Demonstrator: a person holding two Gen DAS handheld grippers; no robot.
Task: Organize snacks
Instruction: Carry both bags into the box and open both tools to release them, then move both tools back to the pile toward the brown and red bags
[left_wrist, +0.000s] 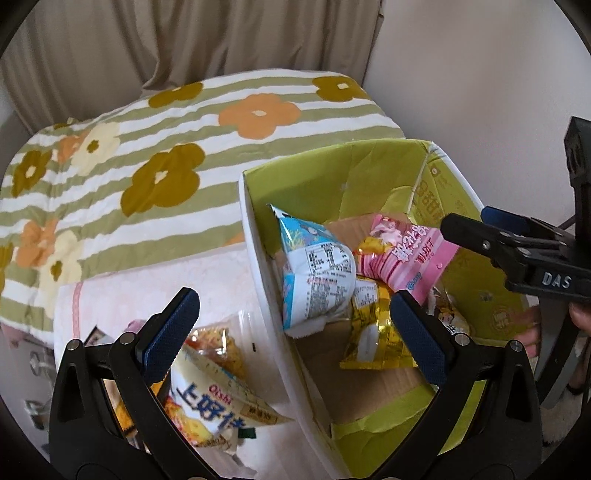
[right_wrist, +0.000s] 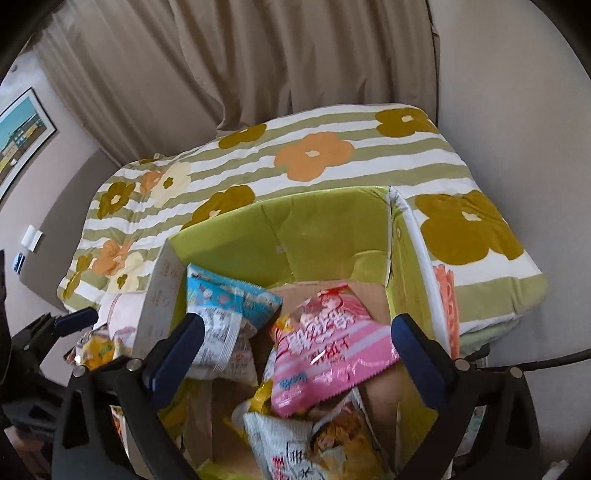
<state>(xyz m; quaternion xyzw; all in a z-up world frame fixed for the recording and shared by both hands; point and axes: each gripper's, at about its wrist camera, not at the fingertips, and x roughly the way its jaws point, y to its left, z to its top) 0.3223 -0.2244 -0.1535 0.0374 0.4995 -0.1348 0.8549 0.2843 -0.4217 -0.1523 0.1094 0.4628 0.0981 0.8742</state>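
The snacks are being gathered into a cardboard box (right_wrist: 325, 229) with a glossy lime-green lining and a bare brown floor, which sits on the near edge of a quilted bed cover (left_wrist: 155, 140) printed with green stripes and big flowers. The right gripper (right_wrist: 295, 354) hangs above the box with its jaws spread wide and nothing pinched between them; a pink packet (right_wrist: 325, 343) lies just below, resting loosely on the heap, which suggests it belongs to the sorted pile now. Beside it to the left sits a puffy blue-and-white bag (right_wrist: 221, 314), and nearer lies a crinkled pale bag with yellow print (right_wrist: 314, 439). A gold foil pouch (left_wrist: 373, 332) shows in the left view, shiny and creased.

The left gripper (left_wrist: 295, 332) also stands apart and empty, straddling the box's white left wall. Left of that wall, outside the box, a clear-windowed chip bag (left_wrist: 210, 387) waits on pale pink cloth (left_wrist: 110, 295), probably the next pick. All the packets are soft, slippery film, so they will slump and slide.
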